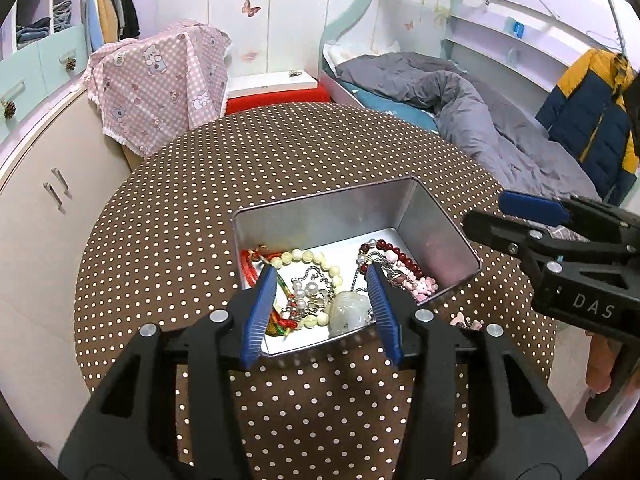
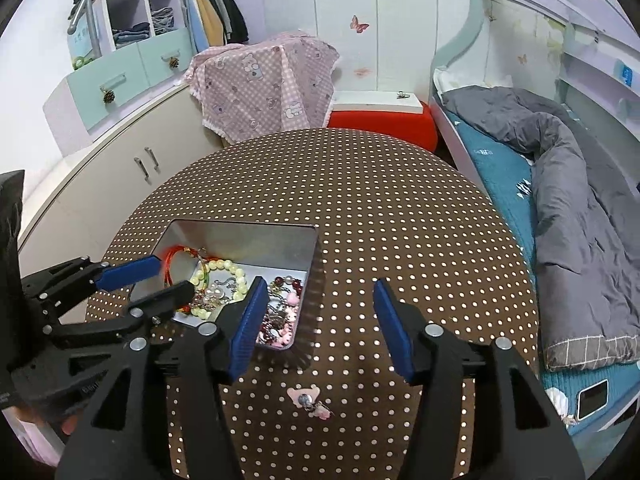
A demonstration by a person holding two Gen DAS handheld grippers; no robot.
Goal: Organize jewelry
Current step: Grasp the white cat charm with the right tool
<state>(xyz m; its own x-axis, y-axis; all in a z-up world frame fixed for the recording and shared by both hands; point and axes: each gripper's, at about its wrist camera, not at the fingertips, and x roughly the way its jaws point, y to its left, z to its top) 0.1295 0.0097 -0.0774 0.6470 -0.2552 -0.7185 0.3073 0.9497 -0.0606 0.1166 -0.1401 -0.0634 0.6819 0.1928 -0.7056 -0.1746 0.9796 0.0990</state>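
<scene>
1. Blue-padded left gripper [image 1: 322,312] hangs nearest, jaws spread and empty, above the near end of the silver tin [image 1: 436,216], probably to sort its contents.
2. Inside the tin lie a pale green bead bracelet [image 1: 316,258], a dark red bead strand [image 1: 394,250], a red cord bracelet [image 2: 176,258] and a whitish stone pendant [image 1: 348,308], heaped together.
3. Right gripper [image 2: 320,320], jaws apart and pinching nothing, hovers right of the tin over the dotted tablecloth [image 2: 360,200].
4. Near it a pink charm [image 2: 308,398] lies alone on the cloth, likely the next pick.

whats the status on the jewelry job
Left gripper open over tin. Right gripper open, empty. Pink charm loose on table.
</scene>
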